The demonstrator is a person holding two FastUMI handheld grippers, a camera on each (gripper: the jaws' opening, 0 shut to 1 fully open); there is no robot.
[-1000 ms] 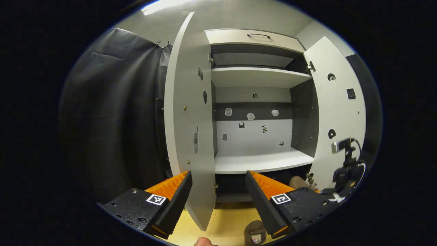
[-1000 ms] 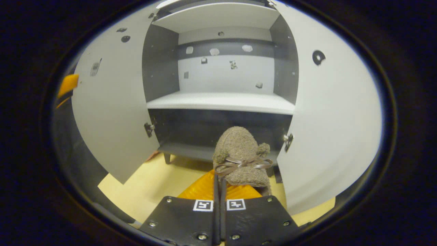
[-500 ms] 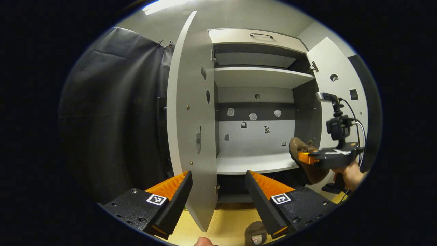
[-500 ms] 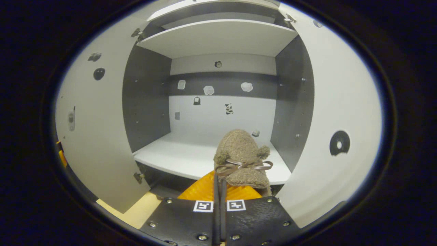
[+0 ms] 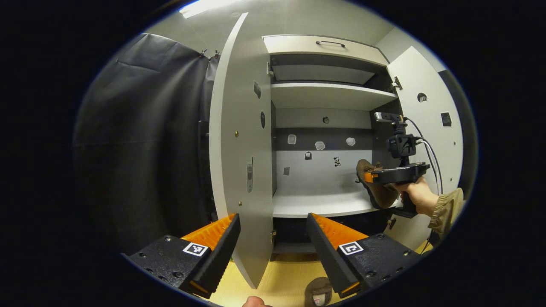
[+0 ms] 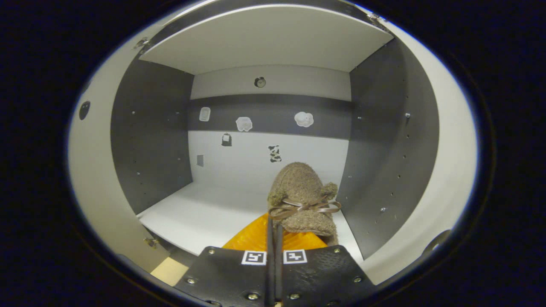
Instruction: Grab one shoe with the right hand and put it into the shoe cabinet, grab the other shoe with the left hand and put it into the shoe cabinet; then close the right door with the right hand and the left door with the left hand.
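My right gripper [image 6: 274,226] is shut on a fuzzy brown shoe [image 6: 302,198] with a ribbon bow, held just above the white middle shelf [image 6: 200,213] near the cabinet's right inner wall. In the left gripper view the same shoe [image 5: 377,189] hangs sole-down from the right gripper [image 5: 370,177], which a hand [image 5: 416,194] holds at the shelf's right end. My left gripper [image 5: 273,238] is open, with the edge of the left door [image 5: 239,149] standing between its fingers farther off. The other brown shoe [image 5: 319,291] lies on the floor below.
The cabinet's right door [image 5: 431,128] stands wide open behind the hand. An upper shelf [image 5: 328,96] and a drawer with a handle [image 5: 330,42] sit above. Black cloth [image 5: 145,140] hangs to the left. The floor [image 5: 277,277] is light wood.
The right gripper has carried the shoe up from near the floor and forward into the cabinet, over the middle shelf. The left gripper has hardly moved.
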